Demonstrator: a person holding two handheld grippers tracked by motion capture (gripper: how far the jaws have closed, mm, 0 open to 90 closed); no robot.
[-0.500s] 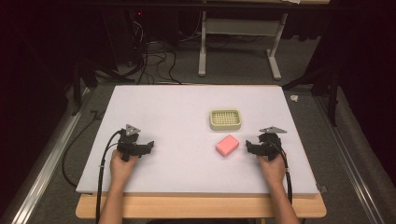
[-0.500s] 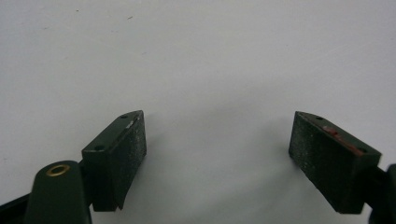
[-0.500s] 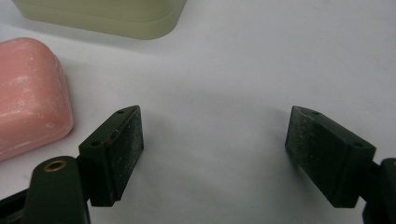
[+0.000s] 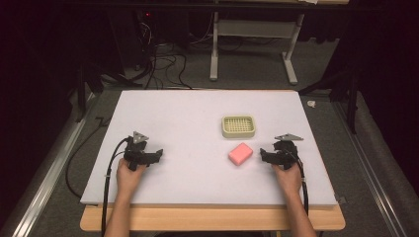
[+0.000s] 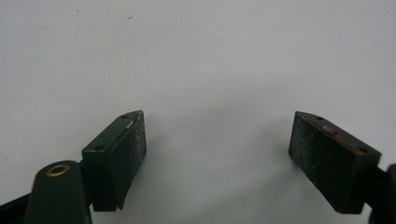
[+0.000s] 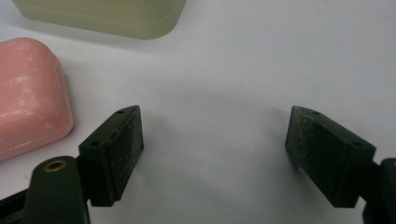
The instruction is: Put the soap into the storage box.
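Observation:
A pink bar of soap [image 4: 240, 154] lies flat on the white table top [image 4: 188, 123], just in front of a pale green soap dish [image 4: 238, 126] with a slotted grid. My right gripper [image 4: 265, 156] rests on the table a short way right of the soap, open, its jaws pointing toward it. In the right gripper view the soap [image 6: 30, 93] lies left of the open gripper [image 6: 212, 154] and outside the jaws, with the dish [image 6: 102, 16] beyond. My left gripper [image 4: 157, 154] rests at the front left, open [image 5: 217, 154], over bare table.
The white top sits on a wooden table whose front edge [image 4: 212, 219] shows below it. Beyond the far edge are floor cables [image 4: 163, 59] and a grey metal stand [image 4: 252, 44]. Metal rails run along both sides.

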